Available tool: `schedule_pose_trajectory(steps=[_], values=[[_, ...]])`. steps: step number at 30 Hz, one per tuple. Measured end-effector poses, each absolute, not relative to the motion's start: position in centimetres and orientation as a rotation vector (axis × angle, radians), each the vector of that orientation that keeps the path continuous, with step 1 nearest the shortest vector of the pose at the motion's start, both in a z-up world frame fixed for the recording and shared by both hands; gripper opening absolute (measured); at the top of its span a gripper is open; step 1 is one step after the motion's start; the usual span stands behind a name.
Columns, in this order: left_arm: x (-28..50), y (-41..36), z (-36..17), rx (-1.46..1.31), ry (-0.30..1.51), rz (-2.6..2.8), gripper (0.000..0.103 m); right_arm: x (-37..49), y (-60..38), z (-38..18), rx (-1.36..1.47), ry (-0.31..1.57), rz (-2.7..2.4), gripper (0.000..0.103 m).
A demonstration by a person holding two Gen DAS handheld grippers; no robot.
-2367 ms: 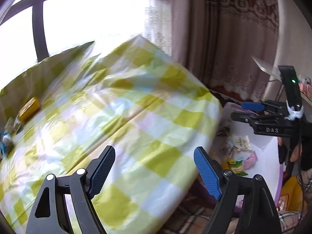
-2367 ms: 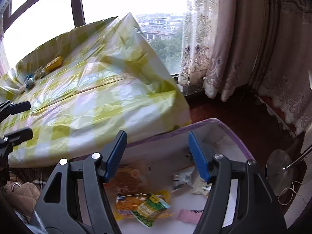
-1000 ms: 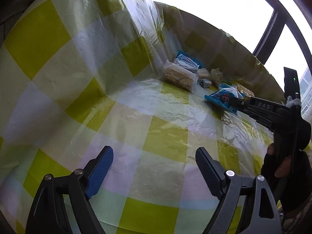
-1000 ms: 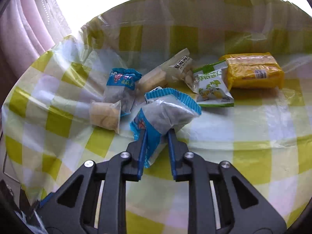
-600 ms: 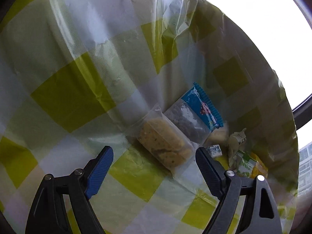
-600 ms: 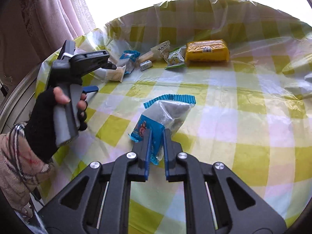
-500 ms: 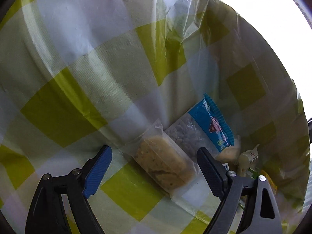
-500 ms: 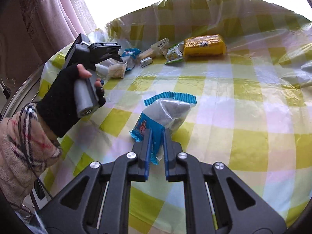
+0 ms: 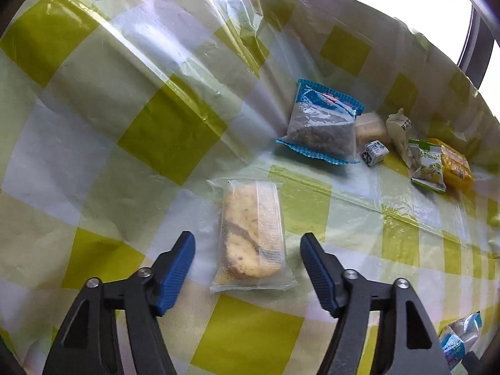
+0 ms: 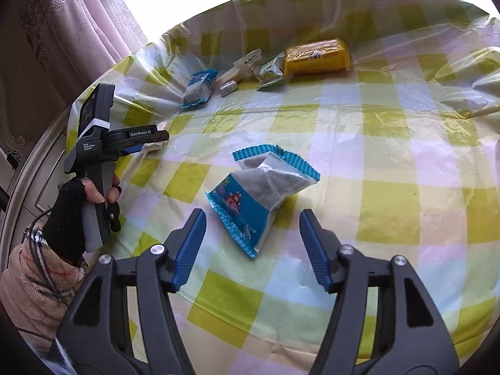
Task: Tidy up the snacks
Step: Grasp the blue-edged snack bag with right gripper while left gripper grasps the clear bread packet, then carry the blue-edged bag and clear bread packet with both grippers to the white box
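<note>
Snacks litter the yellow-checked tablecloth beside lace curtains; right jaws opening, left jaws closing, both gripping nothing.

Looks like somebody's home, a living or dining room by a window. The bench has a cheap yellow-and-white checked plastic cover, the throwaway kind, crinkled and taped up along the far edge. Bright daylight comes in behind it through a dark window frame. On the left hang pinkish lace curtains with an embroidered pattern, very domestic. Small wrapped snacks lie loose on the cover, and a fuzzy sleeve shows, like loungewear.
</note>
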State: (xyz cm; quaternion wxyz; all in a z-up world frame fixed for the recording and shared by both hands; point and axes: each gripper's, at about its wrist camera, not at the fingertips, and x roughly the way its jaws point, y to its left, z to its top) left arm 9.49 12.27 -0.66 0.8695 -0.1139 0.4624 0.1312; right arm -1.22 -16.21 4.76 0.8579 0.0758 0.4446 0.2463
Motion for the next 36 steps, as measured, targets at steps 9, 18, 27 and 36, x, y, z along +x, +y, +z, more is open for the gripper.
schedule_pose_trajectory(steps=[9, 18, 27, 36], values=[[12.6, 11.4, -1.3, -0.180, 0.944, 0.317, 0.089, 3.8, -9.2, 2.6, 0.152, 0.983, 0.278, 0.081], [10.5, 12.7, -0.3, -0.151, 0.895, 0.238, 0.037, 8.9, -6.5, 2.2, -0.037, 0.896, 0.108, 0.048], [-0.3, 11.2, 1.4, -0.205, 0.832, 0.055, 0.037, -1.2, -12.8, 4.1, 0.032, 0.837, 0.331, 0.043], [-7.0, 6.6, 2.8, -0.145, 0.811, -0.040, 0.037, -6.7, -16.0, 4.0, 0.023, 0.858, 0.305, 0.043]])
